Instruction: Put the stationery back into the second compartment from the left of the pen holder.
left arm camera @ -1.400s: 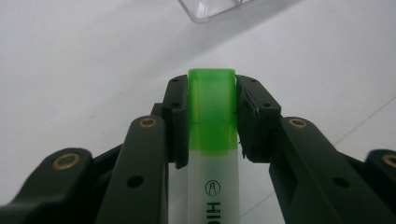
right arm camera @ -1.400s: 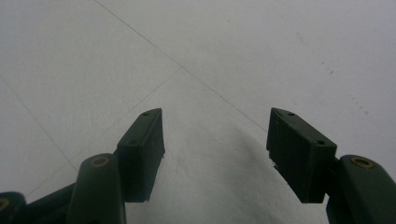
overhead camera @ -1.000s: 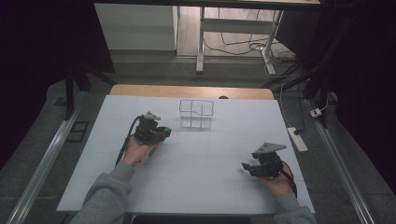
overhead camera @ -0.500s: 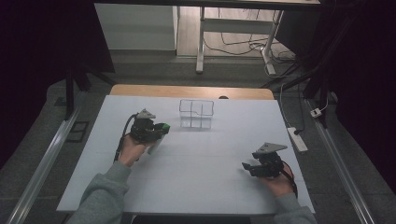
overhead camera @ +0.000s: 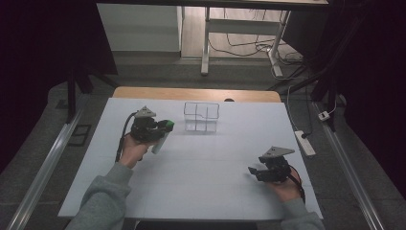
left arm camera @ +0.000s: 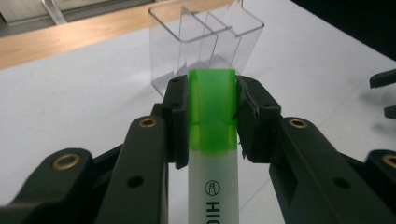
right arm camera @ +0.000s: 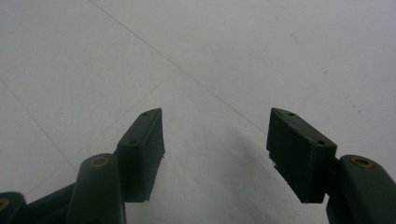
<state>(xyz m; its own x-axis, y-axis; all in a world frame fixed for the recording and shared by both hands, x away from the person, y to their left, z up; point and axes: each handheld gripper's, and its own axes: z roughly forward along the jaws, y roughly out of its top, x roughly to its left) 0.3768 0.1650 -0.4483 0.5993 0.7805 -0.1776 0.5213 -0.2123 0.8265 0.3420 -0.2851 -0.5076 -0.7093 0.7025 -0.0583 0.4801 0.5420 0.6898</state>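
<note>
Nearest us, our right gripper [overhead camera: 253, 171] rests low over the white table [overhead camera: 206, 191] near its front right corner, jaws spread wide with nothing between them. Farther in and to the left, our left gripper [overhead camera: 165, 127] is clenched on a highlighter [left arm camera: 212, 154], the jaws pinching its green cap while the white barrel hangs toward the hand. Just beyond its tip stands the clear plastic organizer [overhead camera: 201, 116], upright, with several narrow open-topped compartments.

We judge the likely aim is to drop the highlighter into one compartment. The risk lies in the grip: we hold the cap alone, so the barrel could swing or the cap could pull off. The organizer is light and unbraced; a nudge from the jaws or a skewed entry against a thin divider could tip or slide it.

Between the grippers the table is bare, giving free room. Behind the organizer the wooden strip [overhead camera: 153, 93] marks the far edge, close enough that a push could send it off.
</note>
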